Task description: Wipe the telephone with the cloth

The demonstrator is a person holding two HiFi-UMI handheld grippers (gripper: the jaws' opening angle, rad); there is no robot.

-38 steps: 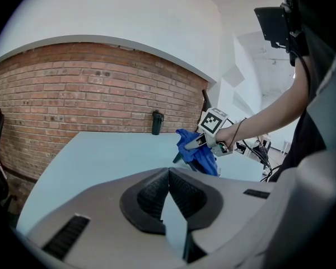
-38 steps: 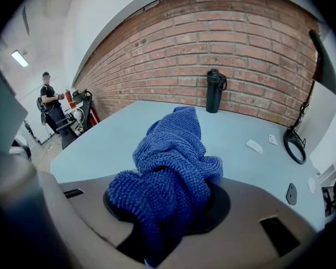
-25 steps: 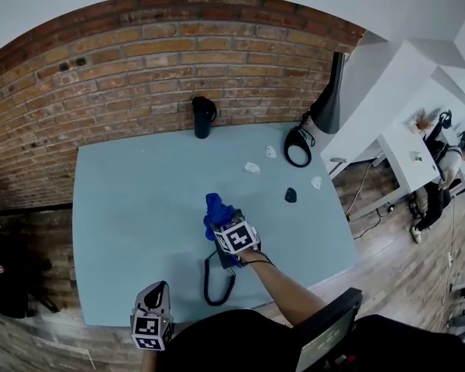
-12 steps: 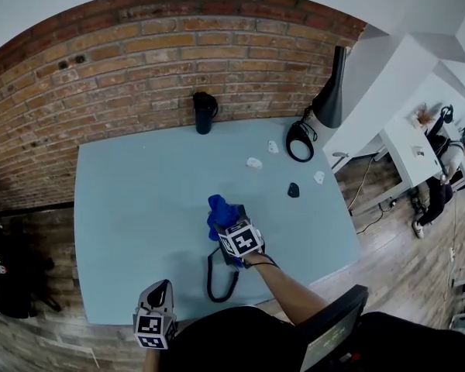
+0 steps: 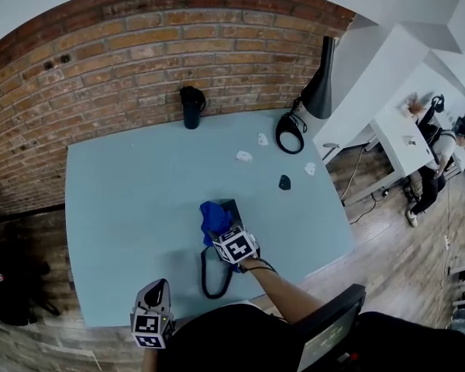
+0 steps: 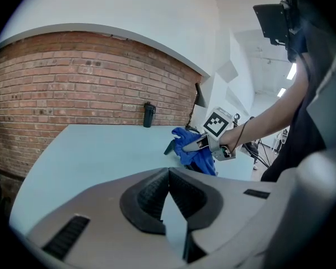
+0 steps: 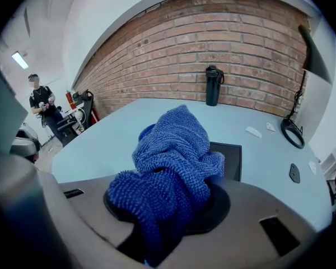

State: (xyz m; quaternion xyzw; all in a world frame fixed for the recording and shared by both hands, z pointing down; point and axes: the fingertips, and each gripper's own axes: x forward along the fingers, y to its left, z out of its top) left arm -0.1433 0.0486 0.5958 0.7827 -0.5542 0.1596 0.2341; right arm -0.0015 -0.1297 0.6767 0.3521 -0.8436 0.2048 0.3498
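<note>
Head view: right tool (image 5: 222, 228) grips the cloth (image 5: 211, 214), with the phone (image 5: 232, 206) just past its tip. Left tool (image 5: 157, 291) hangs at the counter (image 5: 124, 200) edge. Left gripper view: jaws clenched, empty. Right gripper view: jaws clamp the cloth, phone just beyond.

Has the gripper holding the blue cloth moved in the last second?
Yes. The right gripper, shut on the cloth, has drawn back toward the person, away from the black bottle by the wall.
</note>
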